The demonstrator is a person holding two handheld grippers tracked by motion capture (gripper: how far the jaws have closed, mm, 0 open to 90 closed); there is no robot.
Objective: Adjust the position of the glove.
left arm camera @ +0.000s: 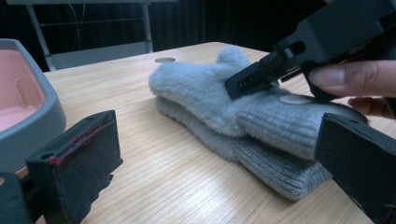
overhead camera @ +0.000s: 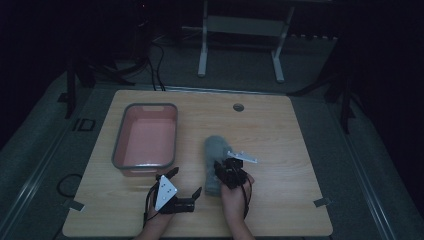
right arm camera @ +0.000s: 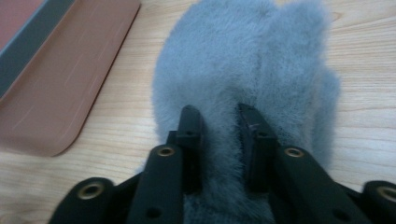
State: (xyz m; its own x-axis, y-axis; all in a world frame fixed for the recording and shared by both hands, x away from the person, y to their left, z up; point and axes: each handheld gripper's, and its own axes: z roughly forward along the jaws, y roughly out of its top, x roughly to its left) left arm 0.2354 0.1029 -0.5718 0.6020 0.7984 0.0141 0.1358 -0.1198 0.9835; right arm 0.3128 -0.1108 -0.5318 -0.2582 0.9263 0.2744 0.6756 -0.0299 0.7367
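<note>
Under right tool (right arm camera: 219, 126), grey mittens (right arm camera: 243, 60), cuffs cut off

The right gripper (right arm camera: 218, 121) looks down its two black jaws, set a little apart with a ridge of grey fuzzy mitten (right arm camera: 243, 60) between them. At ten o'clock lies the pink tray (right arm camera: 56, 93) on the wooden table (right arm camera: 364, 116).

The high view is very dim and grainy, its surroundings sinking into near black beyond the pale table (overhead camera: 280, 135). Both gripper views are brighter, with a soft sheen on the wood (no harsh glare). The right gripper view is blurred close up, the grey mittens (right arm camera: 243, 60) fuzzy, the nearest black parts smeared.
</note>
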